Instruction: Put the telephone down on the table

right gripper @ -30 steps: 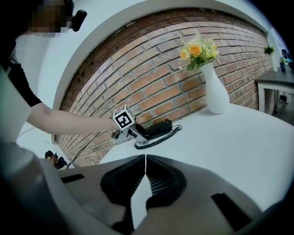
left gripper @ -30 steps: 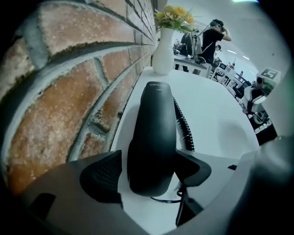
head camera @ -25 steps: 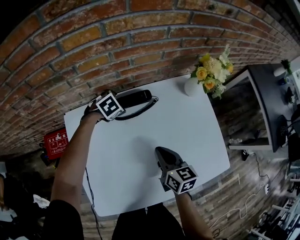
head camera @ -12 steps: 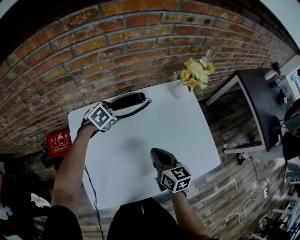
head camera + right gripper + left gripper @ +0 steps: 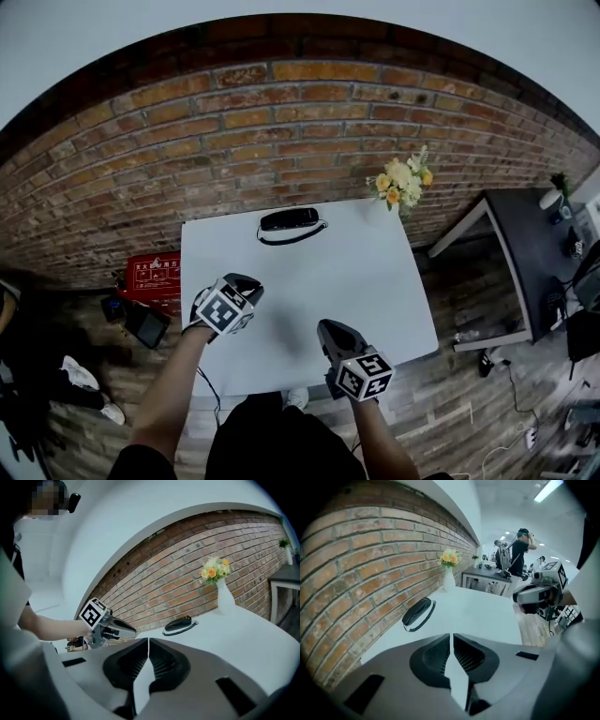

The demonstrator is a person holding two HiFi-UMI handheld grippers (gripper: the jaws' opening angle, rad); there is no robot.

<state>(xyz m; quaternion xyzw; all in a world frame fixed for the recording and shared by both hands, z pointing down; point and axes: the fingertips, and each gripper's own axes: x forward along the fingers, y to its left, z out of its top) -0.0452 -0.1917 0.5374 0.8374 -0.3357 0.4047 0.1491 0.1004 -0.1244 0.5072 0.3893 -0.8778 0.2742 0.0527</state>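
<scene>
The black telephone (image 5: 290,220) lies flat on the white table (image 5: 375,272) near the brick wall, with its coiled cord curled beside it. Nothing touches it. It also shows in the left gripper view as the telephone (image 5: 417,612) and in the right gripper view as the telephone (image 5: 180,623). My left gripper (image 5: 247,281) hovers over the table's near left part, far from the phone. Its jaws have just been closing, and they are shut with nothing between them. My right gripper (image 5: 329,328) is shut and empty over the near right edge.
A white vase of yellow flowers (image 5: 401,183) stands at the table's back right corner. A red box (image 5: 155,277) sits on the floor at the left. At the right is a dark desk (image 5: 530,234). People (image 5: 520,550) stand far across the room.
My left gripper has drawn back from the telephone toward the table's near edge and its jaws have closed. The phone stays lying by the wall. The right gripper pulled back slightly.
</scene>
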